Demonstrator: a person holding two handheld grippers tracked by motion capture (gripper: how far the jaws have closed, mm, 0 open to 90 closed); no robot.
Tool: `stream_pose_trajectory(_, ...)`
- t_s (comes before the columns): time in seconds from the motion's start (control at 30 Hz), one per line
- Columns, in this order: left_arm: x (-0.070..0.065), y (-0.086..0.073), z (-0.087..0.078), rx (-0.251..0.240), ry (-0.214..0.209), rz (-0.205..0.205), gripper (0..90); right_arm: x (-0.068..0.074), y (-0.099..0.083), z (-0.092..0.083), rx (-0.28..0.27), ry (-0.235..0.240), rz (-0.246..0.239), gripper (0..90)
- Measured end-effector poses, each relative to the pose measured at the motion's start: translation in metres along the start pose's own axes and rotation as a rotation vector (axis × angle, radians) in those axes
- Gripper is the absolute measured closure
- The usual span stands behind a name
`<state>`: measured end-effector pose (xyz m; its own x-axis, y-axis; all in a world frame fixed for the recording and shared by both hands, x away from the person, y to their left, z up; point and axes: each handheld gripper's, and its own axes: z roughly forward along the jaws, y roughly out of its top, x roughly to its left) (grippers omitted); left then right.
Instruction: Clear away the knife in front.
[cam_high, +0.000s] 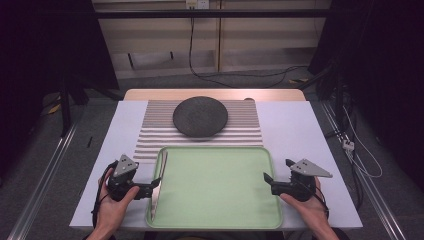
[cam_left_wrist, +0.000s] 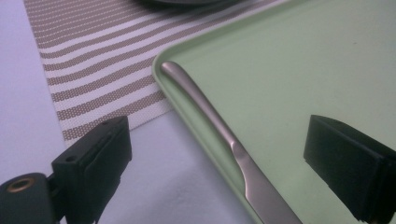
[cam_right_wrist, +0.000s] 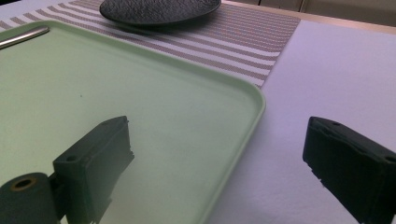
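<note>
On tabletop: green tray (cam_high: 215, 187), near edge, centre.
Tray contents: knife (cam_high: 158, 185) along its left rim.
Behind tray: striped mat (cam_high: 150, 135) carrying dark plate (cam_high: 200, 116).
My left tool (cam_high: 156, 182): released, jaws straddling knife and rim.
My right tool (cam_high: 266, 181): released, jaws straddling tray's right rim.

knife (cam_left_wrist: 219, 128): brushed metal, satin sheen
tray (cam_high: 220, 187): smooth matt green plastic
mat (cam_left_wrist: 93, 70): woven, striped, textured
plate (cam_high: 200, 116): dark, rough matt
jaws: matt black plastic
</note>
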<state>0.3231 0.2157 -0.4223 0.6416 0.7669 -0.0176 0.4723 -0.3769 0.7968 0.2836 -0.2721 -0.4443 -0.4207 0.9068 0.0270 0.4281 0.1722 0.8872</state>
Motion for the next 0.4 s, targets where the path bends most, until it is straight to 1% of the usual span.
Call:
stream_pose_trajectory(0.07, -0.0009, -0.0036, 0.0, 0.006, 0.03, -0.007, 7.2, 0.0001, -0.0004, -0.0004, 0.002, -0.001, 0.002, 7.9)
stream_pose_trajectory(0.1, -0.0001, -0.0046, -0.0004, 0.002, 0.026, -0.002, 7.3, -0.0001, -0.0006, -0.0007, 0.001, -0.003, 0.004, 7.8)
stream_pose_trajectory(0.13, 0.0002, -0.0055, -0.0008, -0.011, 0.024, -0.014, 7.3, -0.0002, -0.0006, -0.0008, 0.001, -0.004, 0.005, 7.8)
stream_pose_trajectory(0.2, 0.0024, -0.0059, -0.0007, -0.006, 0.034, -0.01, 7.3, -0.0001, -0.0005, -0.0012, -0.002, -0.005, 0.005, 7.8)
stream_pose_trajectory(0.27, 0.0049, -0.0063, -0.0005, -0.012, 0.029, -0.028, 7.3, 0.0004, -0.0004, -0.002, -0.004, -0.004, 0.004, 7.9)
stream_pose_trajectory(0.33, 0.0067, -0.0068, 0.0005, -0.01, 0.036, -0.043, 7.3, 0.0, -0.0005, -0.002, -0.004, -0.005, 0.004, 7.8)
stream_pose_trajectory(0.4, 0.0082, -0.0072, 0.0024, 0.001, 0.039, -0.047, 7.3, -0.0005, -0.0003, -0.0017, -0.002, -0.006, 0.01, 7.8)
